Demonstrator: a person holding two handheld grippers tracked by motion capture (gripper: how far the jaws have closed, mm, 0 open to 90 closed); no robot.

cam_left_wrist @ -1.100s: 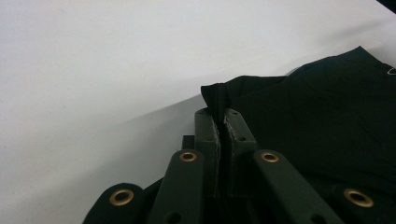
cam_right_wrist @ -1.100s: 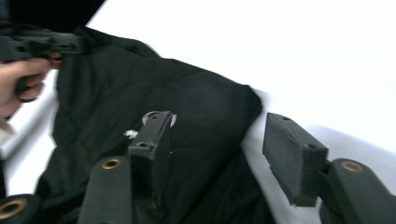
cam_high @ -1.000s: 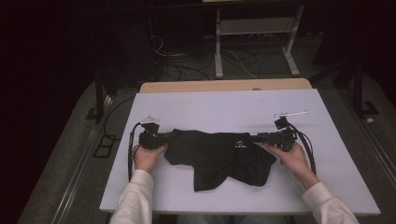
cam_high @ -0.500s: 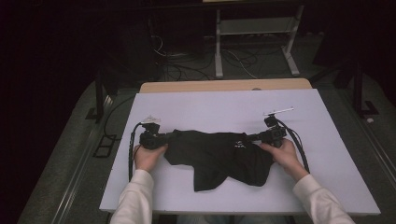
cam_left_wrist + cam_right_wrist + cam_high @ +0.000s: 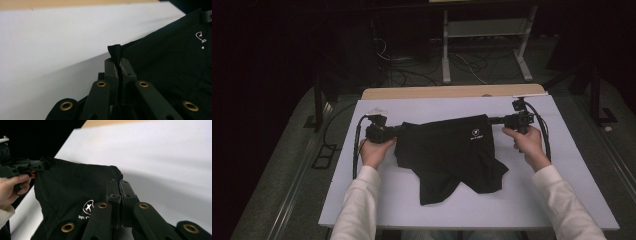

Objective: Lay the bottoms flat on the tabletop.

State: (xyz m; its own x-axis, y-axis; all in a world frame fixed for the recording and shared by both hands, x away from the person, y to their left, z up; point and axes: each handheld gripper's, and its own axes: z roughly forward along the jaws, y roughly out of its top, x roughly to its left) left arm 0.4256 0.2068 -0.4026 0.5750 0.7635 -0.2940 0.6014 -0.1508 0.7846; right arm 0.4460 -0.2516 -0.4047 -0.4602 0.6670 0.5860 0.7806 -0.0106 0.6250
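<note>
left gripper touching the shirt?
Touching. Left gripper view: the left gripper has its jaws shut on a pinched fold of the black shirt, cloth poking out above them.

I count one black garment (image 5: 452, 150) (a single white logo (image 5: 474, 134) near my right gripper (image 5: 495, 120)), stretched between my two grippers, left gripper (image 5: 399, 131) opposite, on one white table (image 5: 562, 200).

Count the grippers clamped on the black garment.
2: the left gripper pinches the black garment at its left corner, the right gripper at its right corner.

Small lettering beside the garment's (image 5: 452, 150) white logo (image 5: 474, 133) is illegible
</note>
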